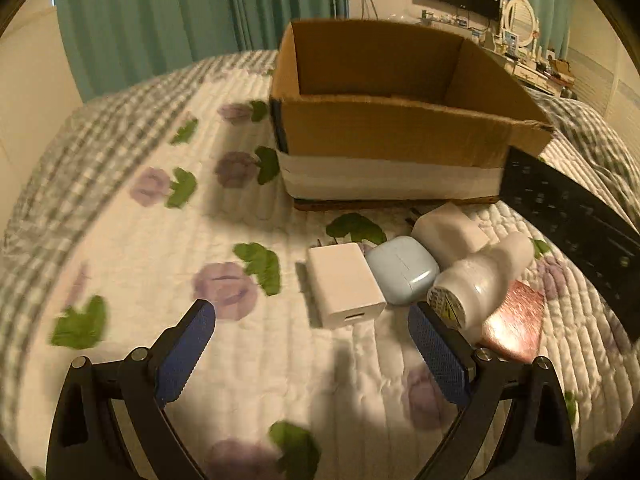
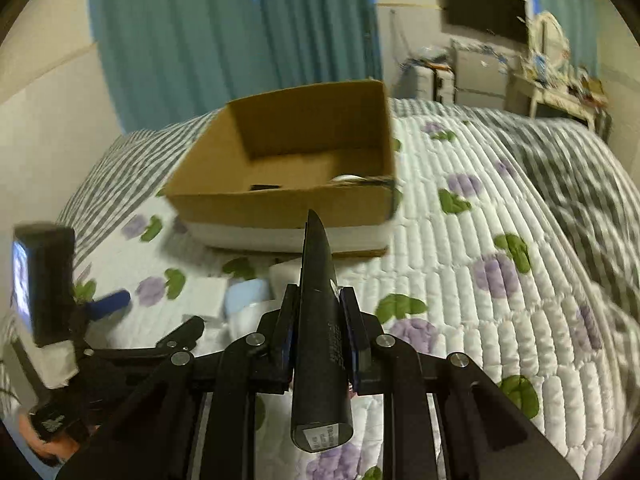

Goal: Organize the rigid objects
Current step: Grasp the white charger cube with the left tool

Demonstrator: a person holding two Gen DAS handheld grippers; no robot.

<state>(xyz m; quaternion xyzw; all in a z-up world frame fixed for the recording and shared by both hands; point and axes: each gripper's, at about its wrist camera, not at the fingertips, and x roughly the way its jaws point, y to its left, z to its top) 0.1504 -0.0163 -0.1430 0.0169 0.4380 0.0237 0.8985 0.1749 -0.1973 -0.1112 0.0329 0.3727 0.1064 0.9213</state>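
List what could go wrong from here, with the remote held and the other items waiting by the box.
1. The long black remote control is gripped edge-on near one end by the right gripper, so it could pivot or strike the open brown cardboard box rim.
2. The open left gripper may nudge the white plastic bottle lying on its side beside the square white charger, so it may roll.

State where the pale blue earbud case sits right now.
In the left wrist view, the pale blue earbud case lies on the quilt, between the white charger and white bottle.
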